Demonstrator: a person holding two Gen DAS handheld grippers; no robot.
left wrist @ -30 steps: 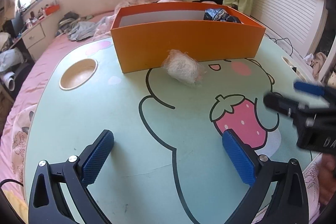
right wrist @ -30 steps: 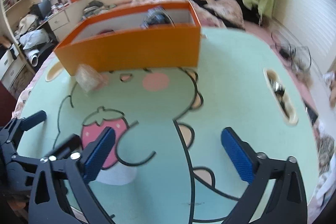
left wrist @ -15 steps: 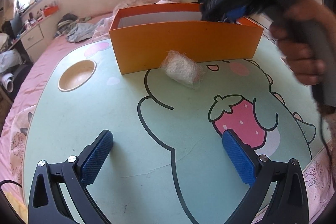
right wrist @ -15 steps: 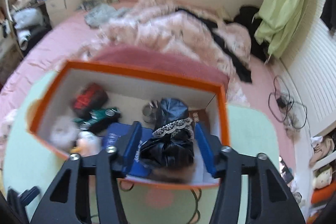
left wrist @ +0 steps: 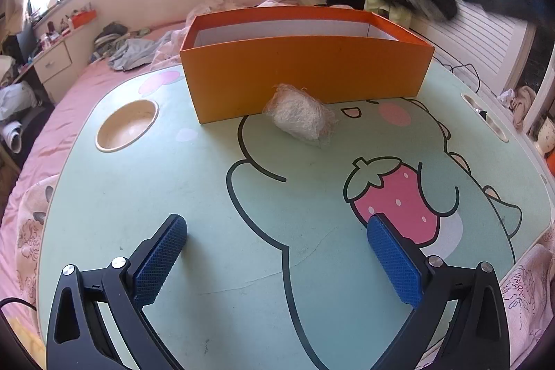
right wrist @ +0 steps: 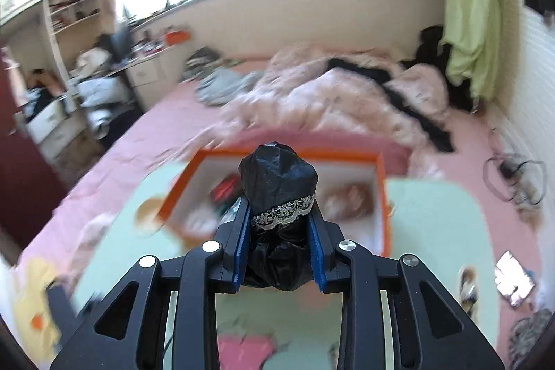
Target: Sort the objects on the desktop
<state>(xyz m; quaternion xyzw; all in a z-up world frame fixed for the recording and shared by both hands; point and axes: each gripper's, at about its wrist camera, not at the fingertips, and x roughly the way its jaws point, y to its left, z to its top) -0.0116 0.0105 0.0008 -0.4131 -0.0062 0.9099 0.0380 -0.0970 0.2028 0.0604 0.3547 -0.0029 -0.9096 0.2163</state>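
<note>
- Since the earlier frames, the right gripper [right wrist: 279,248] has gone from standing wide over the table to clamping a black bundle [right wrist: 277,189] with a lace band and carrying it up clear of the orange box [left wrist: 305,71]
- Its jaws are closing, both blue pads pressed into the bundle's sides; most of the dark cloth bulges out ahead of the fingertips
- From the left wrist view that gripper shows only as a dark blur high above the box's far right corner
- Left gripper [left wrist: 277,259] hovers low over the cartoon table [left wrist: 138,196] with its pads far apart and nothing between them
- One clear-wrapped white bundle [left wrist: 300,117] lies on the table, touching or just beside the box's near wall
- Other small things sit blurred in the box, a red one among them; what they are cannot be told
- Step in hand, as I judge it: taking the black bundle out of the box to sort it
- Next move calls for carrying it to a free spot on the table, lowering it, and only then releasing; soft cloth may sag or slip, so the hold should stay firm
</note>
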